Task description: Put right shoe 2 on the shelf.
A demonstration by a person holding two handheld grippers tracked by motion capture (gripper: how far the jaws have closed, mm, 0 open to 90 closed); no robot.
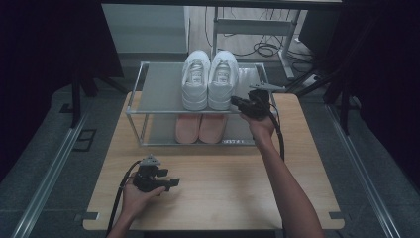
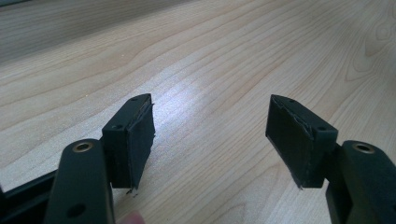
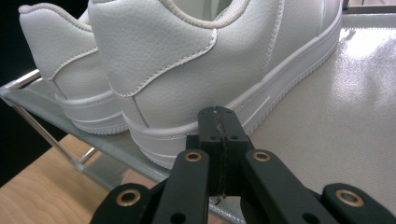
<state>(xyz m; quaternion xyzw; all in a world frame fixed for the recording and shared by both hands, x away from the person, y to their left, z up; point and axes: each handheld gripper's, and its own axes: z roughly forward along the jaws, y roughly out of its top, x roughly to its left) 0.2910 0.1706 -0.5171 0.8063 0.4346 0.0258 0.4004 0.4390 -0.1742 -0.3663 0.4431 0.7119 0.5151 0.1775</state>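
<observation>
Two white sneakers stand side by side on the top shelf of a metal shoe rack, heels toward me. A pink pair sits on the lower shelf beneath them. My right gripper is shut with nothing between its jaws, its tip right at the heel of the right white sneaker; whether it touches the sole I cannot tell. My left gripper rests low over the wooden table near the front left, its jaws open and empty above bare wood.
The rack stands at the far middle of the table, with shelf surface to the right of the white pair. A table frame and cables lie on the floor beyond. Dark curtains flank both sides.
</observation>
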